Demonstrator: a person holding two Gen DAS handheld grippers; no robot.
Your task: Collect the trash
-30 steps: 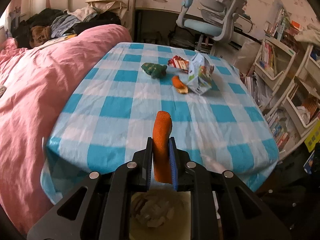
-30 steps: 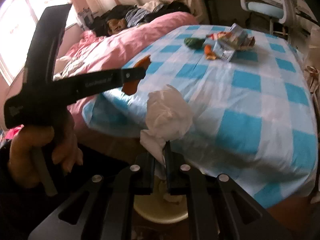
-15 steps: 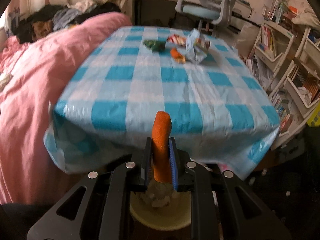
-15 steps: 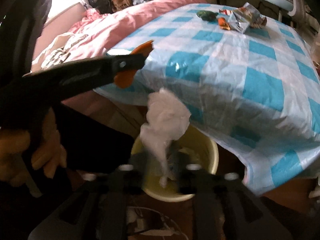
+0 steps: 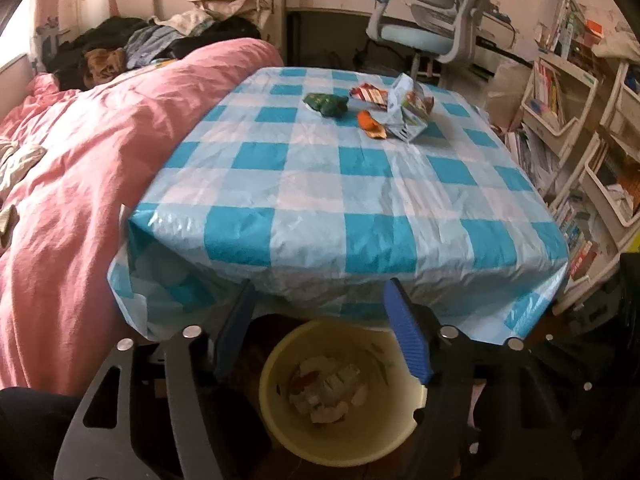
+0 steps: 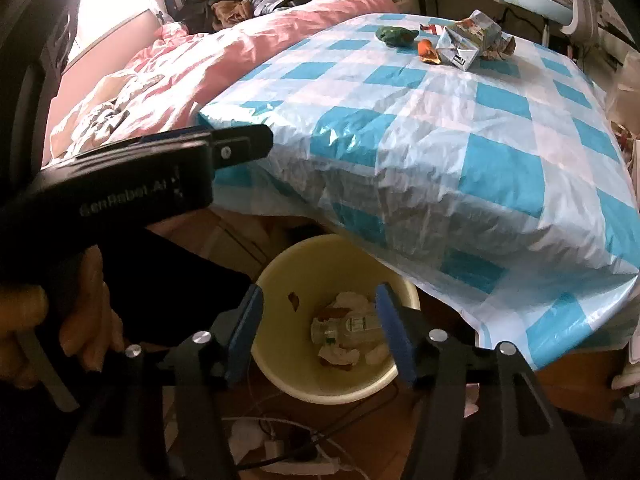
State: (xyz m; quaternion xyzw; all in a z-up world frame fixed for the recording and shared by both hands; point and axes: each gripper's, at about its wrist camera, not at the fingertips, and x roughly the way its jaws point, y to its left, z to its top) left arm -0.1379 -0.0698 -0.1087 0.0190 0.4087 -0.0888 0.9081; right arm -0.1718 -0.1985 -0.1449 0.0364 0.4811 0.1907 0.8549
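Note:
A cream waste bin (image 5: 280, 412) stands on the floor under the table's near edge, with crumpled paper and scraps inside; it also shows in the right wrist view (image 6: 280, 280). My left gripper (image 5: 320, 336) is open and empty above the bin. My right gripper (image 6: 320, 320) is open and empty above the bin too. At the table's far end lie a green wrapper (image 5: 326, 104), an orange wrapper (image 5: 370, 122), a crushed carton (image 5: 408, 110) and a red packet (image 5: 368, 94). The left gripper's body (image 6: 140, 176) shows at the left in the right wrist view.
The table has a blue-and-white checked cloth (image 5: 340, 184) that hangs over the bin. A bed with a pink quilt (image 5: 80, 152) lies on the left. Shelves with books (image 5: 568, 128) stand on the right, an office chair (image 5: 432, 20) behind. Cables and a power strip (image 6: 292, 456) lie on the floor.
Both grippers have opened above the bin. The orange peel has left my left gripper and the white tissue has left my right gripper; both are out of the jaws now.

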